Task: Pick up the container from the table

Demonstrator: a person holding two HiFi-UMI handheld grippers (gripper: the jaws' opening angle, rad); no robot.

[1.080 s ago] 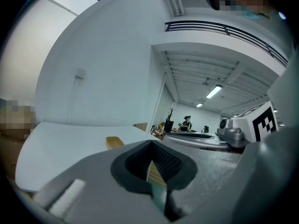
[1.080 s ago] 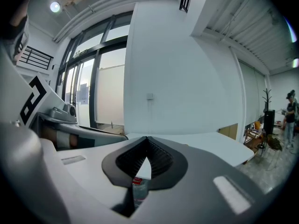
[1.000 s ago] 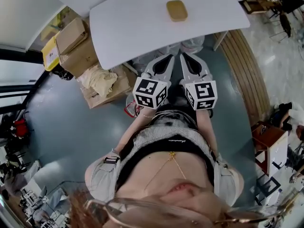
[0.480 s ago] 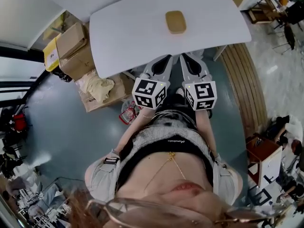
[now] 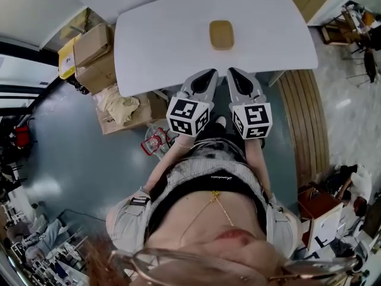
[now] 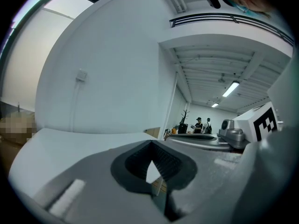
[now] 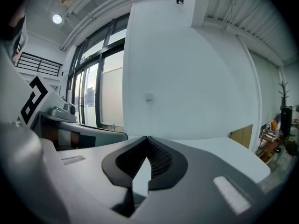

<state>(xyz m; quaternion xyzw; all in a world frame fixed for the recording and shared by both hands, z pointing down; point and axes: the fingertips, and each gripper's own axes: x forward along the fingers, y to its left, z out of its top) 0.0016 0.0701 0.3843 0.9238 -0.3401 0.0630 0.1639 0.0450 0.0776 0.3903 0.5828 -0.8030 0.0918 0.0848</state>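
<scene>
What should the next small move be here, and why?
Probably move both forward and open the jaws: the left gripper and right gripper are shut and empty at the near edge of the table, and the container lies untouched farther in.

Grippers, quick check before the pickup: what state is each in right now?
Left gripper: closed, holding nothing.
Right gripper: closed, holding nothing.

A tan container (image 5: 221, 34) lies on the white table (image 5: 155, 46).
</scene>
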